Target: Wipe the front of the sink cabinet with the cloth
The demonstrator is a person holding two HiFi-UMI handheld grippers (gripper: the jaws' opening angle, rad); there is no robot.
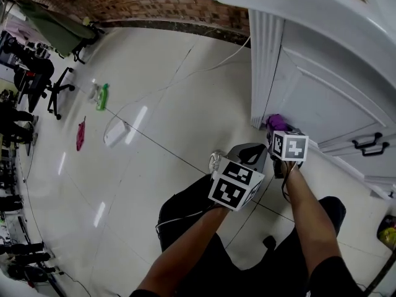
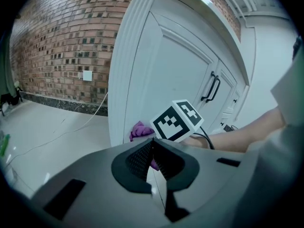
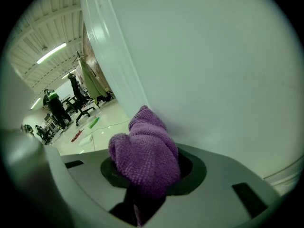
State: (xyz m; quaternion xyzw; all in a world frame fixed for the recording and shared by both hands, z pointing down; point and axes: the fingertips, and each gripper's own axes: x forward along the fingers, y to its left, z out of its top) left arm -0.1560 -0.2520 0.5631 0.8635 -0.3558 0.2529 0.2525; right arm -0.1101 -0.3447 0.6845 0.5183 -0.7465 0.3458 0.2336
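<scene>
Right gripper point(image 3: 142, 177) has the purple cloth point(image 3: 145, 153) pinched tight in its fingers, a fat wad bulging out ahead of them. That wad is up against the sink cabinet point(image 1: 322, 85), low down at its left front corner, just beside the fluted corner post point(image 1: 265, 60). Left gripper point(image 2: 154, 158) hangs just off that same corner, fingers pressed together on nothing, pointed at the cabinet front. So the wipe looks under way, low on the left door. To do it well: press so only cloth meets the paint, never the hard fingers, then sweep along the door panel toward the black handles point(image 1: 370, 145), overlapping the passes and working into the raised moulding lines
</scene>
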